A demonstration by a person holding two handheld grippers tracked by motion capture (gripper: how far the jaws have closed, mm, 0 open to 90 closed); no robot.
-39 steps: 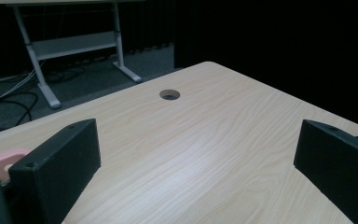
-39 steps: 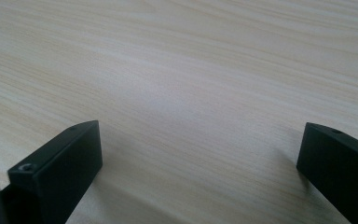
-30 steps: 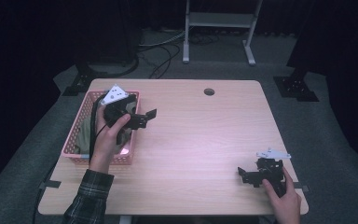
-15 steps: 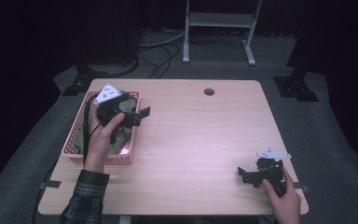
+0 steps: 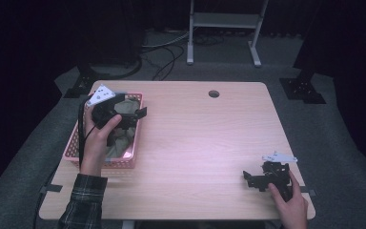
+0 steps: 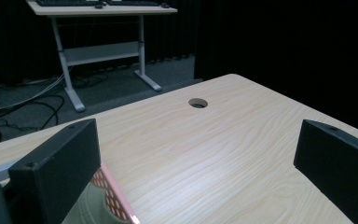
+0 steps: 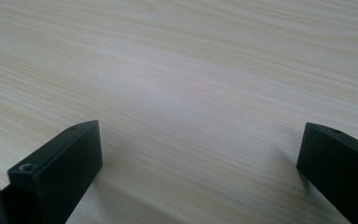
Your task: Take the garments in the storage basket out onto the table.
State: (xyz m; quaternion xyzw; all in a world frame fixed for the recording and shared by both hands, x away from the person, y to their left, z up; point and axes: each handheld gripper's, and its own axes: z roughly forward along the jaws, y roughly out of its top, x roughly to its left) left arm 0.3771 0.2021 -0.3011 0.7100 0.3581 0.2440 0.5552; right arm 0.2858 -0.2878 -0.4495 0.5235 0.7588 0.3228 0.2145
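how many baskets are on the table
1. A pink basket sits at the table's left edge, with crumpled cloth inside. The left gripper hovers over it, jaws open; the right gripper rests near the front right corner.

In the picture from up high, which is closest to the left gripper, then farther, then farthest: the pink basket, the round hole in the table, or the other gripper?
1. Pink basket: right under the left gripper, at the table's left.
2. Round hole: far edge, middle.
3. Right gripper: near right corner.
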